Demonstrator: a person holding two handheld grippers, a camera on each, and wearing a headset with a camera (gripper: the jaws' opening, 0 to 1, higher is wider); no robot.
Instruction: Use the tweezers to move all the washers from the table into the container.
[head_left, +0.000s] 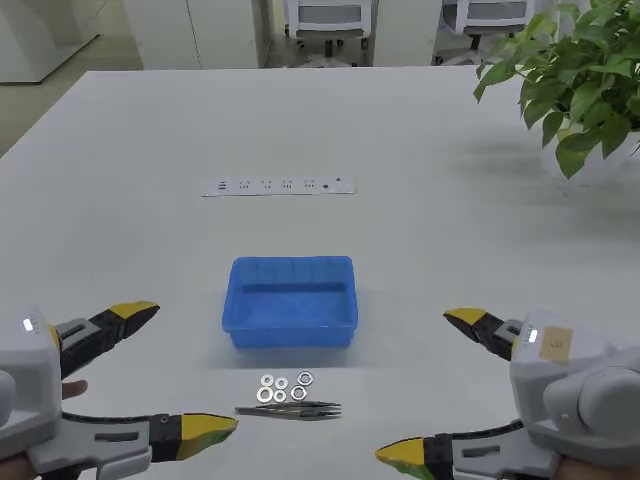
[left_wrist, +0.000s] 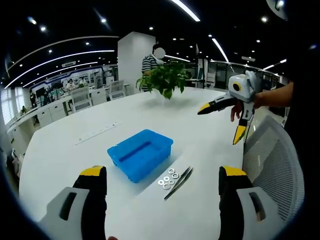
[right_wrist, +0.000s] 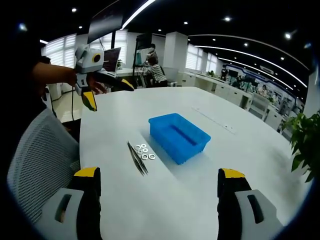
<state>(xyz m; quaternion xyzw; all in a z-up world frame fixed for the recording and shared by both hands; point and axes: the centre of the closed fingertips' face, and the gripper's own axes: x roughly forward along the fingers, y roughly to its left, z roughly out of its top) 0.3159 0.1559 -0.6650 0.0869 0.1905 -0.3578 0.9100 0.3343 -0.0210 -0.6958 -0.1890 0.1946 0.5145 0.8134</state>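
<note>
**Washers (head_left: 284, 387) all on the table, container empty: nothing moved yet**

The washers lie in a tight little cluster on the white table (head_left: 130, 230), just in front of the blue container (head_left: 290, 335) and apart from it. I make out five, perhaps six; they are too small to count for certain. The tweezers (head_left: 290, 409) lie flat just beside the cluster on the person's side, running crosswise. Whether they touch the nearest washer I cannot tell.

The container's floor reads as plain blue in the head view and in both gripper views, so I judge that no washer has gone in. The whole transfer is left to do. Picking up the tweezers, the first step, is not yet done either.

The left gripper (head_left: 188, 368) hovers low on the left of the work with its jaws spread wide and nothing between them. The right gripper (head_left: 418, 386) mirrors it on the right, jaws also wide apart and empty. Both are clear of the tweezers, one on either side.

What remains, as I see it, is for one gripper to take up the tweezers and then lift each washer over the container's near wall. Thin, flat washers on a smooth tabletop will probably be fiddly to lift.

Beyond the container lies a white power strip (head_left: 278, 186), and a leafy plant (head_left: 570, 80) stands at the far right corner, both well away from the work
</note>
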